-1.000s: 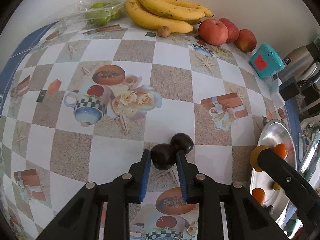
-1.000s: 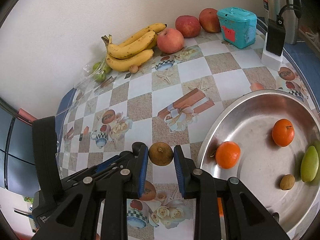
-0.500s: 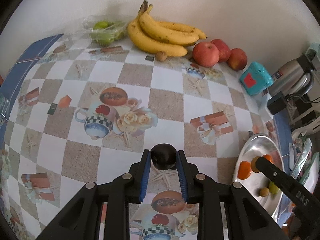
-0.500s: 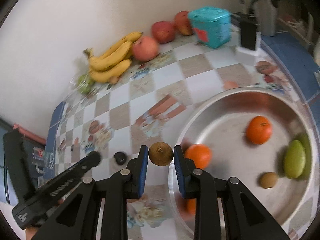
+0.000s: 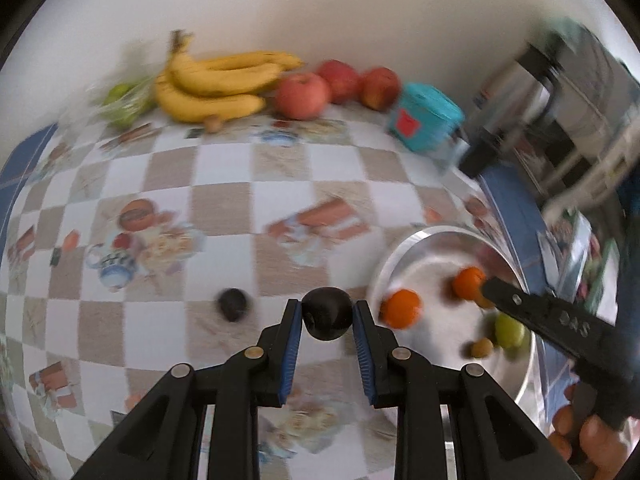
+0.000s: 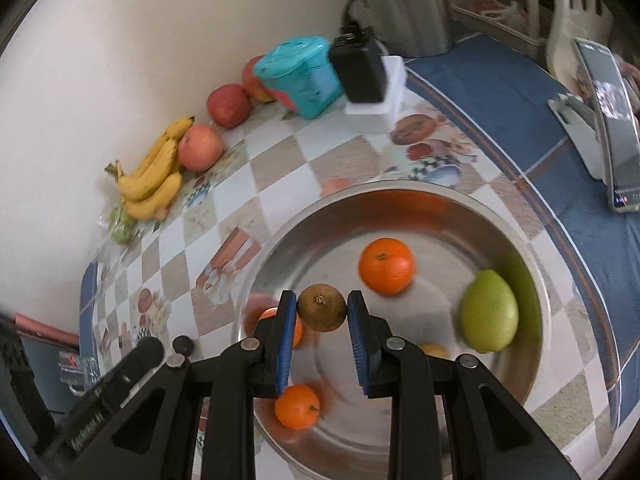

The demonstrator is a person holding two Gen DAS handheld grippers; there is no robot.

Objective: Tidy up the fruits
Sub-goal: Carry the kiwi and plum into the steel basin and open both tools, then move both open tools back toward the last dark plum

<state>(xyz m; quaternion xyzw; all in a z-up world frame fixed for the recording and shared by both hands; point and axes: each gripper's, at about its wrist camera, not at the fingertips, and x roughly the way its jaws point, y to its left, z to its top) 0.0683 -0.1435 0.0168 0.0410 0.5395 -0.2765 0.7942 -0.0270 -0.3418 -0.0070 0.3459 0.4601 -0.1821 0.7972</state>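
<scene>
Right wrist view: I am pinching a brown round fruit in my right gripper over the steel bowl; my left gripper is clamping a dark round fruit.

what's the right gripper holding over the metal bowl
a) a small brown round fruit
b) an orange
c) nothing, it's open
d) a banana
a: in the right wrist view the right gripper is shut on a small brown round fruit, pinched between its blue pads above the metal bowl, while the oranges lie loose in the bowl.
</scene>
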